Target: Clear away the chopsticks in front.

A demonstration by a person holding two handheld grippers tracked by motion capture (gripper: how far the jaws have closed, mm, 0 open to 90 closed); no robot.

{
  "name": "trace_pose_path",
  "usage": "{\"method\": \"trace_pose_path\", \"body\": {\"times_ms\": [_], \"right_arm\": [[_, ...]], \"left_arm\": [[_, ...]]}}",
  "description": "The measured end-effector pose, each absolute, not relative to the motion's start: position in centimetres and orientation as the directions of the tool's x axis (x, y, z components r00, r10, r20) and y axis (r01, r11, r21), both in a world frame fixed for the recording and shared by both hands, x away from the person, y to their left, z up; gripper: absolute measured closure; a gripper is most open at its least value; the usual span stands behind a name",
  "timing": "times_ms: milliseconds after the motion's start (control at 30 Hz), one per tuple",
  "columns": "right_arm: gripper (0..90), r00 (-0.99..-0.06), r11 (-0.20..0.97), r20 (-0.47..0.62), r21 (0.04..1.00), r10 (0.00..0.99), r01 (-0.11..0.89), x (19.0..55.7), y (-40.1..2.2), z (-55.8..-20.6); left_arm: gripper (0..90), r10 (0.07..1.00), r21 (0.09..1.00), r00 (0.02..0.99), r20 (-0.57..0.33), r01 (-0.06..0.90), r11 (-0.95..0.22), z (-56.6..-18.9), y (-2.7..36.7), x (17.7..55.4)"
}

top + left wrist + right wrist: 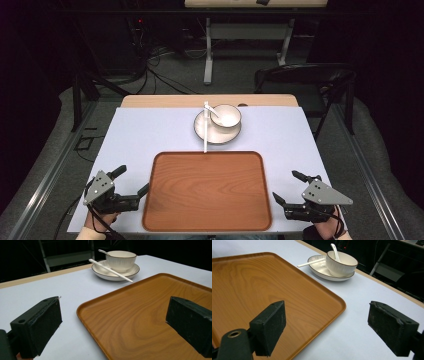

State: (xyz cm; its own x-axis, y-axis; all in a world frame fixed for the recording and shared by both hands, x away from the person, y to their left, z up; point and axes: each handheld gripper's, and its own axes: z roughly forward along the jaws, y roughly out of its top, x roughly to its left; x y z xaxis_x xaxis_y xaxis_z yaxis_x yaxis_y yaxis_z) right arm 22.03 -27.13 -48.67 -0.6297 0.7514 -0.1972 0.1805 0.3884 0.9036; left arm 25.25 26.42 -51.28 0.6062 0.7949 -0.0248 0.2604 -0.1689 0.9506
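A wooden tray (pixel 207 190) lies empty at the near middle of the table. Behind it a white plate (pixel 210 134) carries a white bowl (pixel 227 117) with a white spoon (pixel 212 111) in it. White chopsticks (pixel 205 130) rest across the plate's left side and reach the tray's far rim. My left gripper (pixel 134 179) is open at the tray's near left corner, one jaw over the tray (pixel 150 305). At the near right corner my right gripper (pixel 285 185) is open too, straddling the tray's edge (pixel 337 302). Neither holds anything. Both gripper views show the bowl (pixel 121 261) (pixel 342 265) farther off.
A pale sheet (pixel 150 130) covers the table, with a wooden strip (pixel 165 101) bare along the far edge. A black chair (pixel 300 80) stands behind the far right corner. Cables and a second table's legs (pixel 207 55) are on the floor beyond.
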Motion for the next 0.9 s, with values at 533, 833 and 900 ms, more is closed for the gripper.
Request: {"method": "trace_pose_path", "body": {"times_ms": [533, 833, 900], "right_arm": [[14.4, -0.637, 0.393, -0.195, 0.901, 0.746, 0.185, 22.2, -26.9, -48.7], [14.4, -0.639, 0.39, -0.191, 0.902, 0.745, 0.185, 22.2, -26.9, -48.7], [14.4, -0.639, 0.391, -0.191, 0.901, 0.745, 0.187, 22.2, -26.9, -48.7]], "left_arm": [[0.1, 0.775, 0.941, 0.631, -0.035, 0.281, -0.187, -50.6, 25.3, 26.3], [0.0, 0.756, 0.892, 0.644, -0.116, 0.402, -0.206, -48.9, 23.7, 28.6], [0.0, 0.754, 0.888, 0.646, -0.122, 0.41, -0.207, -48.5, 23.1, 29.4]]}}
